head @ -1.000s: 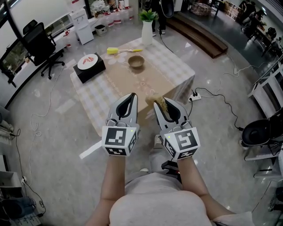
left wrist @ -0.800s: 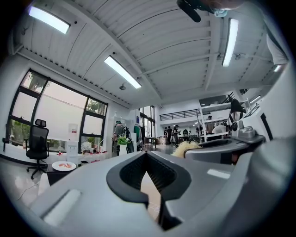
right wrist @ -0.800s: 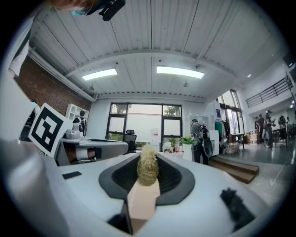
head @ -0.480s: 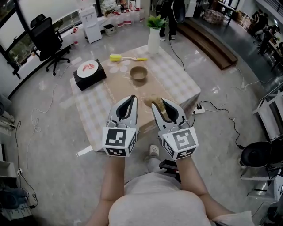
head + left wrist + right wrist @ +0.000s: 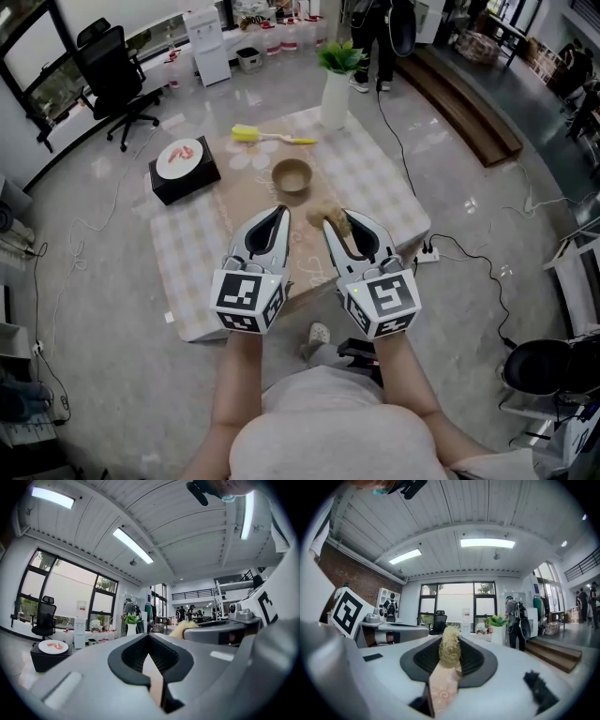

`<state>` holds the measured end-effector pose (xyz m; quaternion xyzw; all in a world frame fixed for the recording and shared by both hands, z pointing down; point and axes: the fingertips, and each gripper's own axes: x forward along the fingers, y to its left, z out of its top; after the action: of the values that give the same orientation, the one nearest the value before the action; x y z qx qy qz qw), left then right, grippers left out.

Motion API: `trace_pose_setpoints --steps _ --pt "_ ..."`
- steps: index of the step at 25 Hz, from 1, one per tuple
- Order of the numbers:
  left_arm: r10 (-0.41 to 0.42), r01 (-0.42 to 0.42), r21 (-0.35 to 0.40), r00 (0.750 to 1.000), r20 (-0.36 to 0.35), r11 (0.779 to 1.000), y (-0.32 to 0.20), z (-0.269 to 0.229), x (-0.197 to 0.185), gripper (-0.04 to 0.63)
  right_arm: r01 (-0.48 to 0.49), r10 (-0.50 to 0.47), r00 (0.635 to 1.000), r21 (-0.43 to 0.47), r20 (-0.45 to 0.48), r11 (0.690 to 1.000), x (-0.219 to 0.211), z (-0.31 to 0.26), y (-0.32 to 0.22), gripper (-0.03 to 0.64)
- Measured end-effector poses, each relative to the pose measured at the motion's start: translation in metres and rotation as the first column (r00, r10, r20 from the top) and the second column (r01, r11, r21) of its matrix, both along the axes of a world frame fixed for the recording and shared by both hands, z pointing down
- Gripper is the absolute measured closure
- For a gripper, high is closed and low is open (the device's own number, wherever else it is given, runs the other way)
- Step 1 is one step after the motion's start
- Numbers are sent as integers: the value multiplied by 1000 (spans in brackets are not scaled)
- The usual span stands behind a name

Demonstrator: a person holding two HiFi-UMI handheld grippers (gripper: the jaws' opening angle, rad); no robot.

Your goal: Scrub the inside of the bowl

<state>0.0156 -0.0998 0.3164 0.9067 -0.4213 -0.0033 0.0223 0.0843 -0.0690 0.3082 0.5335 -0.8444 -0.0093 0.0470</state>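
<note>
Only the head view shows the bowl on the table; their own views show the right gripper clamping a fibrous scrubber, the left gripper closed, empty.

Upright tan bowl on table

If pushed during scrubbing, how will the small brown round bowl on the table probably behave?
The small brown round bowl looks low and wide, so it probably will not tip. It stands loose on the beige table runner, so it may slide unless steadied.
</note>
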Motion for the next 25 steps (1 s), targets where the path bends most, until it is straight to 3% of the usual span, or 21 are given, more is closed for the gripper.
trace_pose_setpoints --steps 4,7,15,21,25 --pt "-34 34 -11 999 2 999 -19 6 9 577 36 -36 999 -8 5 999 12 4 -21 517" --pt "-29 30 -36 999 27 999 -27 16 16 466 59 -59 998 -13 10 998 17 8 -33 517" --pt "-46 51 -71 996 70 996 -41 37 16 432 86 -85 996 -37 23 996 23 23 -56 517" --pt "16 -3 -74 984 178 997 -57 57 22 329 84 -83 996 -57 22 995 29 35 -75 517" --pt "47 -29 -92 979 199 995 -75 68 26 269 85 -84 996 -59 14 995 30 39 -93 517"
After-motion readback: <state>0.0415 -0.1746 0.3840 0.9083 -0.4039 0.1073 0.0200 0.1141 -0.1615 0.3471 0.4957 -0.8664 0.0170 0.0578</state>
